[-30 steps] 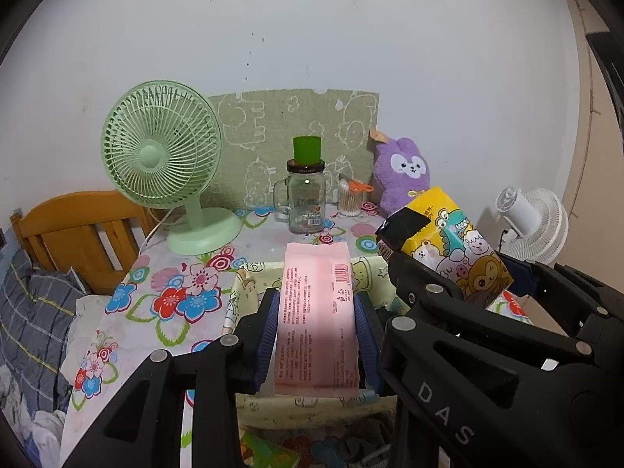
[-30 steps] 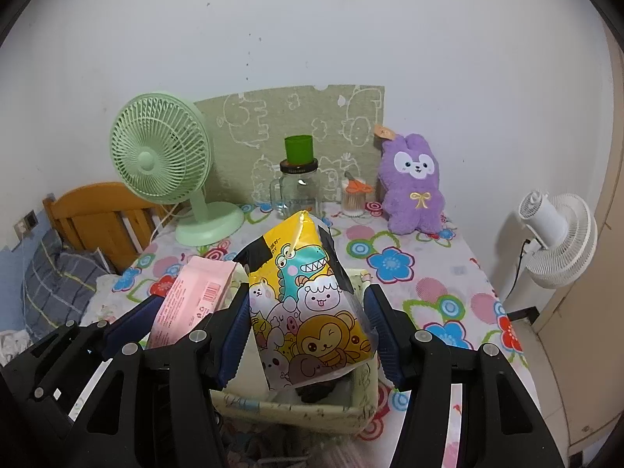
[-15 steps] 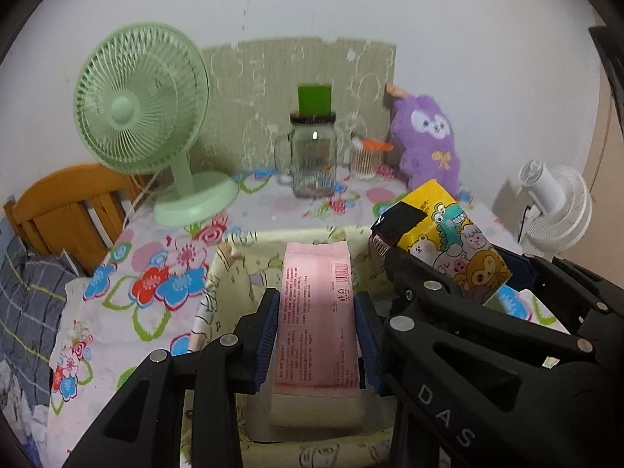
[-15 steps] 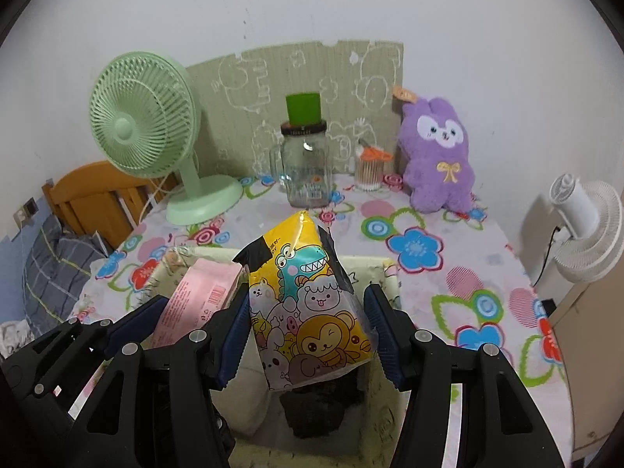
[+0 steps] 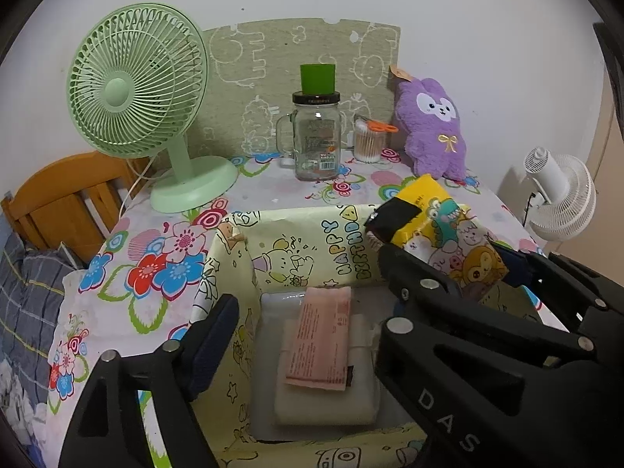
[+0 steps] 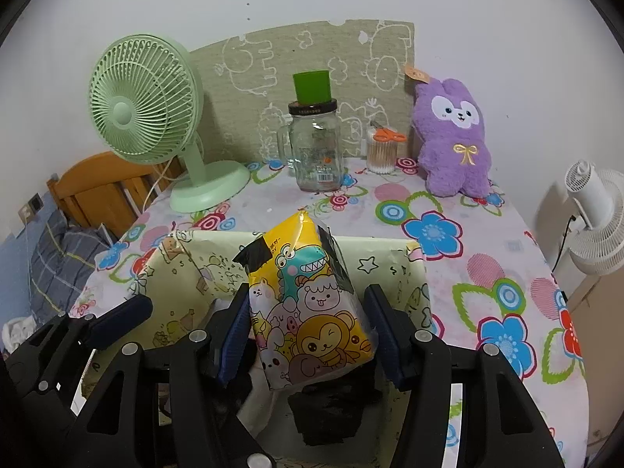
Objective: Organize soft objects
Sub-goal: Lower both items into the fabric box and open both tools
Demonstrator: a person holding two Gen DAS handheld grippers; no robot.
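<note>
A flowered tablecloth covers the table under a white wall. My left gripper hangs spread and empty above the pink packet, which lies flat on a pale pack inside the yellow box. My right gripper pinches the cartoon tissue pack upright over that box, likely to drop it in beside.
</note>
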